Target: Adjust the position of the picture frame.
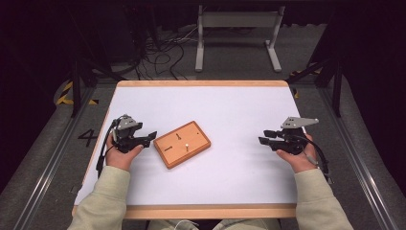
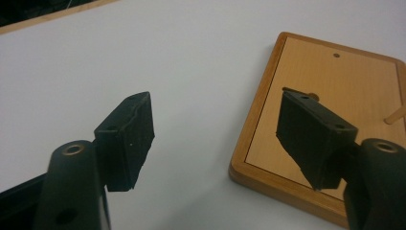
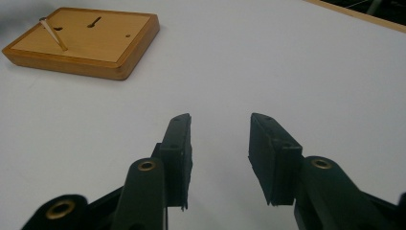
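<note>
**Both jaws empty; one board, one peg**

My left gripper (image 2: 215,143) stands wide, nothing between the pads; one jaw hangs over the near edge of the wooden board (image 2: 330,96). My right gripper (image 3: 219,153) is parted more narrowly, also empty, over bare white table (image 1: 230,105), well apart from the board. Count: one board, mid-table, nearer my left. It carries one pale peg (image 3: 53,34), leaning in the right gripper view, plus two dark slots and a small hole.

Orange-brown wooden board (image 1: 182,143), white table (image 1: 239,110)
</note>
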